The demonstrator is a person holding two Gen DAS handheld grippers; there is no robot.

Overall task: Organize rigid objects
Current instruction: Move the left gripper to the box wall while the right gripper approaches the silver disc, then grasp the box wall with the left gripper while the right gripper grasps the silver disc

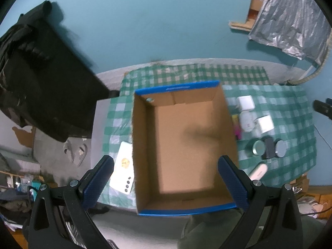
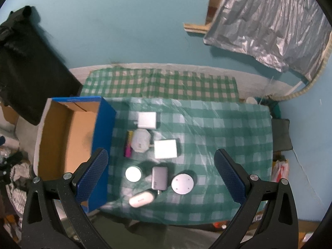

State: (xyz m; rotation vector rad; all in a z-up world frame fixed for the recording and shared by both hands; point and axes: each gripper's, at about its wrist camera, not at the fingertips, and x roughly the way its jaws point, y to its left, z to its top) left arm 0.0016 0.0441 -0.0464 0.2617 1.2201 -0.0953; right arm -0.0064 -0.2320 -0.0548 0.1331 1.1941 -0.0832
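An empty cardboard box with blue outer walls (image 1: 145,137) (image 2: 103,128) lies on the green checked cloth. My left gripper (image 1: 166,184) hovers open above the box's near end. Right of the box lie several small items: two white cubes (image 2: 147,120) (image 2: 165,149), a white octagonal piece (image 2: 141,140), a pink and yellow stick (image 2: 128,146), two round tins (image 2: 133,173) (image 2: 183,183), a grey rectangular block (image 2: 159,178) and a white oval case (image 2: 142,199). My right gripper (image 2: 160,176) hangs open above them, holding nothing. A white phone (image 1: 123,168) lies left of the box.
The green checked cloth (image 2: 228,145) covers a small table against a teal wall. A black cloth-draped object (image 1: 41,83) stands at the left. Crinkled silver plastic (image 2: 269,25) hangs at the upper right. Clutter lies on the floor at the left.
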